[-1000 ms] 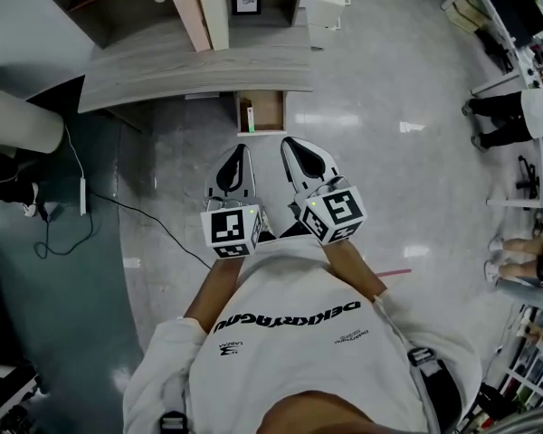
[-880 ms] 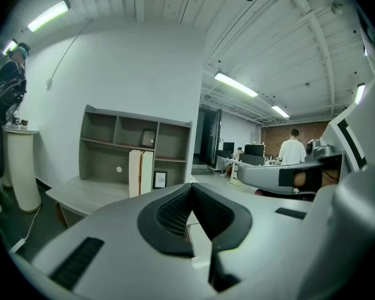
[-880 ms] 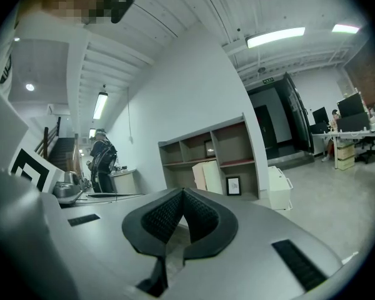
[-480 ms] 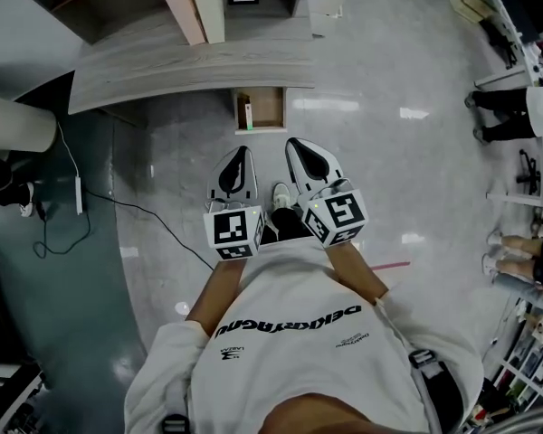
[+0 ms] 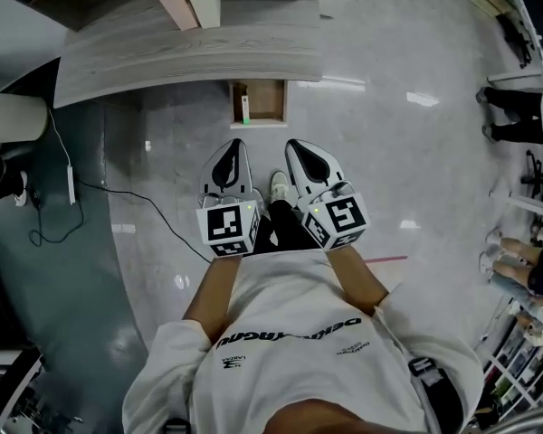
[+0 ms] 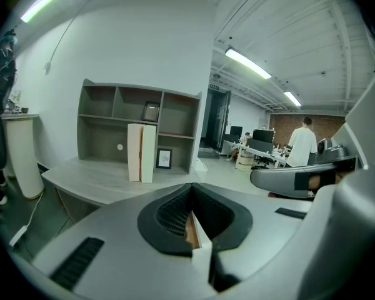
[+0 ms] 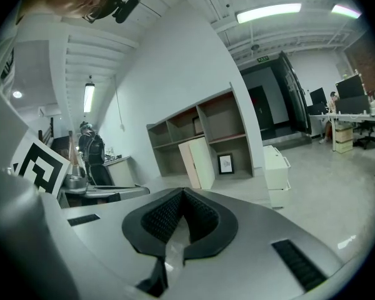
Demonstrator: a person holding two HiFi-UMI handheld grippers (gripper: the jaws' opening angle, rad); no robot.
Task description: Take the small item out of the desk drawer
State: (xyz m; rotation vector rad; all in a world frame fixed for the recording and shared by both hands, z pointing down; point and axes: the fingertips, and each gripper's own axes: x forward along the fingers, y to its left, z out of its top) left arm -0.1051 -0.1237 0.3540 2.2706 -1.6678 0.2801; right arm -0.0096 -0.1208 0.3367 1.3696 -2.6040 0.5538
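Both grippers sit side by side ahead of my chest, noses toward the desk. The left gripper (image 5: 234, 148) is clenched on nothing, its pads meeting with no object between them, and the right gripper (image 5: 299, 146) is likewise closed and empty.

Ahead of both noses runs the grey wooden desk (image 5: 190, 57), its front edge lying crosswise to the way the grippers point. The open drawer (image 5: 273, 107) sticks out from under that edge toward me, almost in line with the gap between the two grippers and a shade nearer the left one's line.

Inside it, against the wall on the left gripper's side, lies the small item (image 5: 245, 111): slim and pale, with a green end. Its long axis runs along the drawer's depth, toward and away from me, roughly parallel to the jaws. I cannot tell what it is.

It lies almost straight ahead of the left gripper's nose; from the right gripper it is ahead and off to the left. I judge the left the nearer and better-placed one. It would need to open, go forward and dip in, with its jaws set across the item's width.
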